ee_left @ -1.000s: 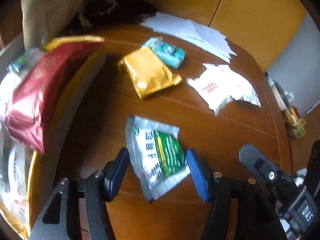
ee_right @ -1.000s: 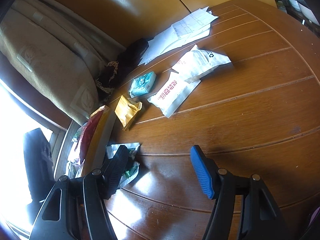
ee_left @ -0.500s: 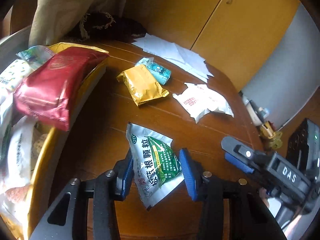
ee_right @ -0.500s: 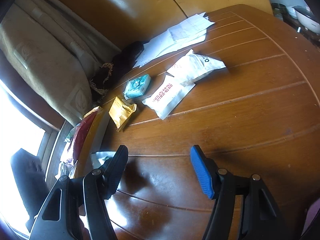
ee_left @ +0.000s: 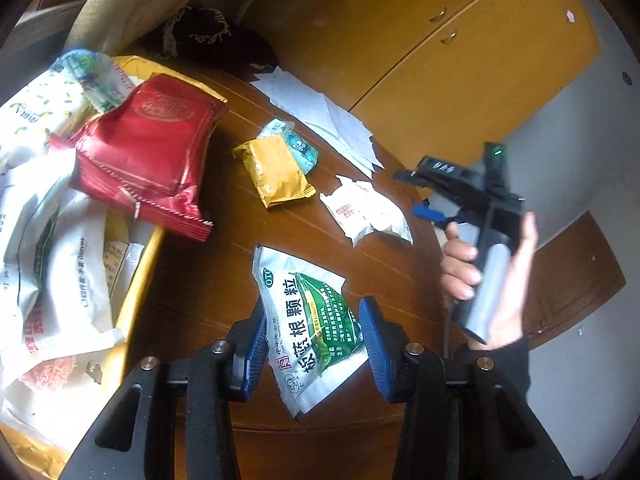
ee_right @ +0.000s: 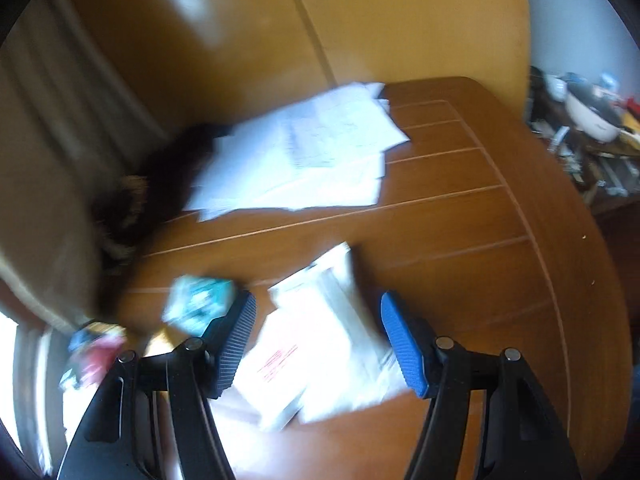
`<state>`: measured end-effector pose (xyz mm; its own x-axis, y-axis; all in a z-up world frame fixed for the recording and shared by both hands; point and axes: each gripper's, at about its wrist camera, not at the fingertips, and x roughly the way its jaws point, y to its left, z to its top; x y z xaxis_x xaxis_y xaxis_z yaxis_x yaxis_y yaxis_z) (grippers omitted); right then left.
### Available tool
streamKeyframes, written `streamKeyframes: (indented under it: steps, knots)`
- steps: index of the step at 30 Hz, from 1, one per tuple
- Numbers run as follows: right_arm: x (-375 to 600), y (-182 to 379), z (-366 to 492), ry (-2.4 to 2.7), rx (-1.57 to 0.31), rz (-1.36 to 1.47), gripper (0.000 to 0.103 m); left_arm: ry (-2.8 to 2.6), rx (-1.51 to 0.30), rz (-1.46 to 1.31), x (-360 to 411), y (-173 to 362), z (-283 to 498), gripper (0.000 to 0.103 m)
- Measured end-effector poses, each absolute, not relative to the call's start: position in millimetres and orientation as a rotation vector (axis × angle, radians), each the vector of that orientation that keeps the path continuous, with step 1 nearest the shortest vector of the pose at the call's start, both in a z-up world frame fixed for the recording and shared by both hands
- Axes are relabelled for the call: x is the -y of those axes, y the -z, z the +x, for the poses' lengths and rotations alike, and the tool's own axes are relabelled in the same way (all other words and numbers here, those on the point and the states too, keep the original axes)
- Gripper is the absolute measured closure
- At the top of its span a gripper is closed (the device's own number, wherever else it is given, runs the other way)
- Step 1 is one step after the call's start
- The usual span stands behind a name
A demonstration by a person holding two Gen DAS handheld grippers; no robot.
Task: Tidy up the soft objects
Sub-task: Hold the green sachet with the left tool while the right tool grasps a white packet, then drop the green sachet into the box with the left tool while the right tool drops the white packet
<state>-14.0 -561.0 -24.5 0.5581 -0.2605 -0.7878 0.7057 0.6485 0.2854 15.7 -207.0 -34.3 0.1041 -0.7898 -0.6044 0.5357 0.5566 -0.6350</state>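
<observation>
My left gripper [ee_left: 312,320] is shut on a green and silver sachet [ee_left: 298,292], which hangs tilted above the wooden table [ee_left: 208,280]. To its left stands a yellow box [ee_left: 146,258] heaped with packets, a red one [ee_left: 148,152] on top. A gold packet [ee_left: 276,172], a teal packet [ee_left: 302,150] and white packets [ee_left: 360,212] lie further out on the table. My right gripper [ee_right: 316,304] is open and hovers over the white packets [ee_right: 320,344], nothing gripped. The teal packet [ee_right: 198,300] lies just left of its left finger. This view is blurred.
Loose paper sheets [ee_right: 312,152] and a dark fringed cloth [ee_left: 216,40] lie at the table's far side, below a curtain and yellow cabinets. A hand [ee_left: 464,268] holds the right gripper near the table's curved right edge. A cluttered side surface [ee_right: 592,120] stands beyond it.
The left jaws closed on the sachet and lifted it while swinging towards the box. The right gripper swept forward until the white packets lie between its open fingers.
</observation>
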Motion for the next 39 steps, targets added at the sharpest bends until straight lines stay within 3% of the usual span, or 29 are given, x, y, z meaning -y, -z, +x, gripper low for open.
streamKeyframes:
  steps: [5, 7, 9, 10, 15, 24, 31, 39]
  knots:
    - [570, 52, -16, 0.624, -0.82, 0.766, 0.041, 1.004, -1.071, -0.296, 202, 30, 15, 0.058]
    - [560, 52, -15, 0.618, -0.833, 0.727, 0.051, 1.014, -1.062, -0.299, 202, 27, 13, 0.058]
    - [553, 54, -15, 0.603, -0.845, 0.729, 0.072, 1.012, -1.053, -0.303, 199, 24, 8, 0.058]
    - [552, 55, -18, 0.603, -0.848, 0.742, 0.078, 1.009, -1.049, -0.301, 197, 22, 6, 0.058]
    - [539, 56, -42, 0.55, -0.799, 0.815, 0.086, 0.983, -1.039, -0.281, 192, 16, -6, 0.058]
    - [459, -12, -118, 0.395, -0.538, 0.801, 0.086, 0.945, -0.953, -0.294, 163, -18, -21, 0.058]
    - [391, -19, -107, 0.158, -0.562, 0.787, 0.086, 0.848, -0.882, -0.305, 110, -42, -6, 0.057]
    - [344, -19, -70, 0.051, -0.61, 0.738, 0.086, 0.803, -0.933, -0.274, 85, -14, 16, 0.057]
